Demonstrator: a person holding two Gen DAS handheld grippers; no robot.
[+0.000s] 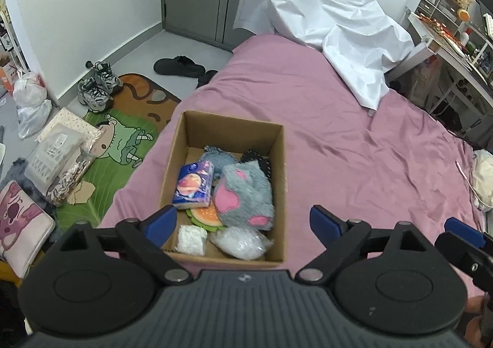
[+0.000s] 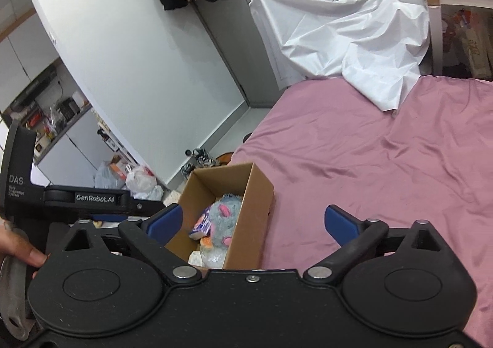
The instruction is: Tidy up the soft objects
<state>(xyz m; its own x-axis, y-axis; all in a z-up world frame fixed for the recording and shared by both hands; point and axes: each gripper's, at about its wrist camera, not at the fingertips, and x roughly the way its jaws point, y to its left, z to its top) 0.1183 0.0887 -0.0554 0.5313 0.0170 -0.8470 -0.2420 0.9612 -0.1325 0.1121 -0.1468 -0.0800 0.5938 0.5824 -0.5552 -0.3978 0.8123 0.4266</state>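
An open cardboard box (image 1: pixel 279 163) stands on the pink bed (image 1: pixel 354 144). It holds a grey and pink plush toy (image 1: pixel 243 194), a tissue pack (image 1: pixel 194 183), a burger-shaped soft toy (image 1: pixel 205 215), a white wad (image 1: pixel 192 238), a clear plastic bag (image 1: pixel 240 241) and a dark item at the back. My left gripper (image 1: pixel 243 221) is open and empty, just above the box's near edge. My right gripper (image 2: pixel 254 224) is open and empty, to the right of the box (image 2: pixel 255 209), where the plush (image 2: pixel 223 218) shows too. The right gripper's finger (image 1: pixel 462 231) shows at the left view's right edge.
A crumpled white sheet (image 1: pixel 339 24) lies at the bed's far end. Left of the bed, on the floor, are a cartoon mat (image 1: pixel 123 144), sneakers (image 1: pixel 95 86), black slippers (image 1: pixel 181 66), packages (image 1: pixel 58 157) and plastic bags (image 1: pixel 29 101). A cluttered desk (image 1: pixel 456 40) stands at the right.
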